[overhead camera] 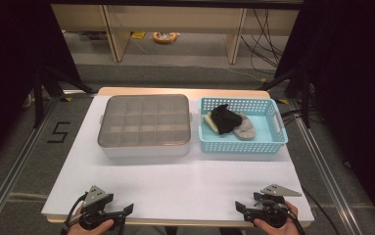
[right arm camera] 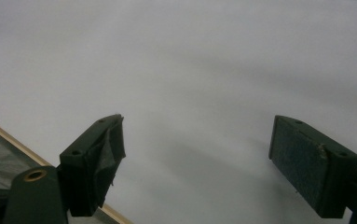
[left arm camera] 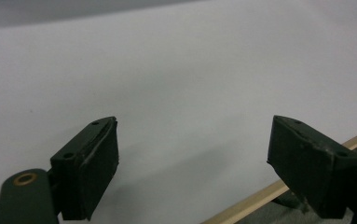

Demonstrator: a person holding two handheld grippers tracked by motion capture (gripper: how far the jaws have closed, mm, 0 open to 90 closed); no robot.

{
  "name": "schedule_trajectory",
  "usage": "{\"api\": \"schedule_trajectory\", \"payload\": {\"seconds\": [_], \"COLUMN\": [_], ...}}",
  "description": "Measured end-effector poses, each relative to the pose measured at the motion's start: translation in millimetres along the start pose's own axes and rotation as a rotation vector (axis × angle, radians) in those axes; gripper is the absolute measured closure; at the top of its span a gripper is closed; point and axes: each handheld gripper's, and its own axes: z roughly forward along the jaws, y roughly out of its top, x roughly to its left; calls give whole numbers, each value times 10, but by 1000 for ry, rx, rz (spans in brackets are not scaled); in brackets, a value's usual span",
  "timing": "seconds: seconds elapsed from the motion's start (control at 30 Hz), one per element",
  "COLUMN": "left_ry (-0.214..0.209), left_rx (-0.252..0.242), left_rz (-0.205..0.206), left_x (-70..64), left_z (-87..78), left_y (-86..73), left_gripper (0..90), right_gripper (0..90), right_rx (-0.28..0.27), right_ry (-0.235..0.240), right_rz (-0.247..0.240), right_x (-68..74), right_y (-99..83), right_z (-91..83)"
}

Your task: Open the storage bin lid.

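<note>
A white storage box (overhead camera: 146, 148) with a tinted, gridded lid (overhead camera: 145, 121) stands at the back left of the white table. To its right a light blue basket (overhead camera: 242, 140) holds a black cloth item (overhead camera: 224, 119) lying over a cream one (overhead camera: 210, 121) and a grey one (overhead camera: 246, 128). My left gripper (overhead camera: 126, 210) rests at the table's front left edge, held in a hand, jaws wide apart with nothing between them (left arm camera: 192, 158). My right gripper (overhead camera: 240, 208) sits at the front right edge, also open and empty (right arm camera: 197, 161).
The white table top (overhead camera: 185, 183) stretches between the grippers and the containers. Its wooden front edge (left arm camera: 260, 193) runs just under the left gripper's jaws. Metal rails (overhead camera: 322, 166) flank the table, and cables (overhead camera: 263, 29) lie on the floor behind.
</note>
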Motion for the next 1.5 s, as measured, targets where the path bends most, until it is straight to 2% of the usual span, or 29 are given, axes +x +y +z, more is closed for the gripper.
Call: {"api": "schedule_trajectory", "payload": {"seconds": [0.03, 0.07, 0.13, 0.17, 0.2, 0.27, 0.3, 0.37, 0.4, 0.43, 0.47, 0.63, 0.67, 0.7, 0.83, 0.87, 0.9, 1.0, 1.07, 1.13, 1.17, 1.2, 1.23, 1.27, 1.3, 1.33, 1.4, 1.43, 1.5], "left_ry": [-1, -2, -5, -3, -7, -5, -5, -4, -4, -5, -3, -4, -6, -8, -9, -9, -9, -6, -8, -6, -8, -5, -9, -17, -13, -12, -11, -9, -13], "left_rx": [-1, 5, 9, 11, 11, 18, 28, 10, 11, 8, 7, -1, 7, 8, 10, 10, 10, 0, 7, 20, 5, 22, 7, 31, -1, 17, 30, 27, 22], "left_rz": [4, 8, 8, 5, 2, 13, 32, 15, 14, 9, 6, -3, -2, -5, -8, -8, -8, -17, -12, 7, -6, 17, 7, 25, 5, 14, 26, 33, 23], "left_x": [3, 10, 15, 14, 16, 23, 33, 22, 23, 21, 21, 27, 30, 31, 31, 30, 29, 29, 39, 52, 37, 46, 36, 45, 25, 39, 50, 57, 57], "left_z": [1, 1, 9, 11, 13, 4, -8, 1, -1, 3, 9, 17, 12, 14, 24, 23, 22, 28, 23, 21, 34, 26, 39, 22, 41, 29, 8, 4, 8], "left_y": [2, 7, 4, 2, 4, 14, 19, 19, 20, 20, 21, 31, 34, 34, 34, 33, 32, 29, 30, 42, 52, 64, 61, 60, 45, 40, 43, 44, 50], "left_gripper": [157, 157, 157, 157, 157, 157, 157, 157, 157, 157, 157, 157, 157, 157, 157, 157, 157, 157, 157, 157, 157, 157, 157, 157, 157, 157, 157, 157, 157], "right_gripper": [191, 191, 193, 195, 196, 204, 211, 212, 212, 211, 210, 208, 208, 208, 217, 220, 222, 230, 235, 235, 235, 235, 235, 235, 234, 235, 236, 238, 240], "right_rx": [-7, -2, -5, 2, -29, -19, -11, -21, -30, -23, -30, -28, -34, -35, -45, -31, -45, -46, -48, -37, -46, -46, -50, -38, -44, -50, -40, -47, -42], "right_ry": [6, 12, 20, 14, 33, 33, 46, 52, 71, 86, 73, 80, 92, 81, 110, 118, 116, 133, 133, 130, 123, 135, 127, 114, 119, 124, 142, 142, 153], "right_rz": [-30, 4, -11, 26, -24, -26, 29, -16, -13, 25, -15, -22, 18, -23, -36, -1, -48, -31, -60, -33, -66, -70, -76, -54, -47, -68, -49, -65, -54], "right_x": [-26, 9, -3, 35, -4, 14, 59, 26, 26, 61, 34, 60, 99, 70, 125, 169, 147, 187, 189, 224, 199, 203, 207, 219, 229, 211, 232, 237, 261], "right_y": [13, 19, 47, 57, 73, 106, 111, 139, 147, 154, 173, 265, 284, 324, 437, 458, 487, 544, 590, 631, 658, 681, 702, 718, 733, 754, 781, 797, 828], "right_z": [5, 4, 19, 7, 43, 54, 64, 101, 127, 129, 142, 201, 204, 226, 285, 282, 298, 325, 339, 347, 366, 361, 362, 368, 375, 383, 383, 393, 416]}}
